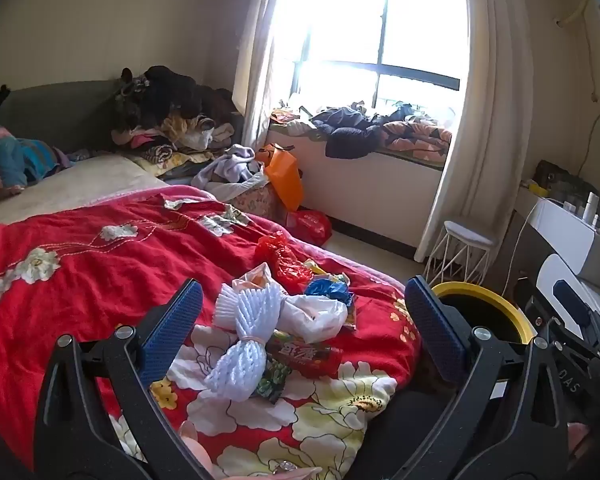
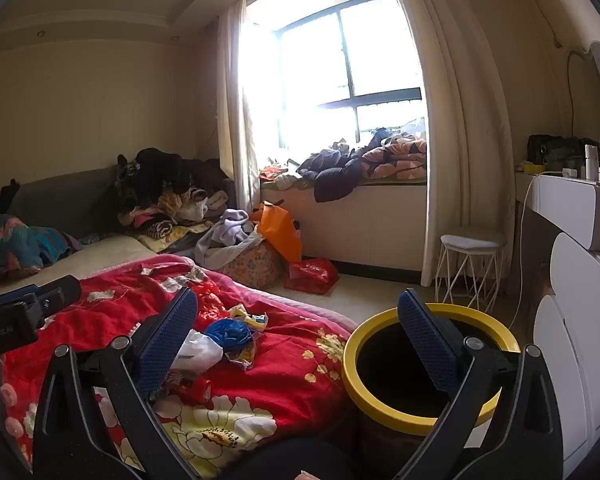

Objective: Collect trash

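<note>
- The trash, a heap of foam nets, plastic bags and wrappers, lay on the red quilt near the bed's edge, beside the yellow-rimmed bin on the floor.
- Left tongs gaped wide and empty over the heap; right tongs equally wide, empty, between heap and bin.
- Best to take the top foam net first, pinching its banded waist.
- Wrappers beneath the bags were partly buried; the bin's inside was too dark to read.

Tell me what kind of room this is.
Most likely a lived-in bedroom. A bed with a red floral quilt fills the foreground, clothes are heaped on the window seat between cream curtains, and a white vanity desk with bottles lines the wall.
</note>
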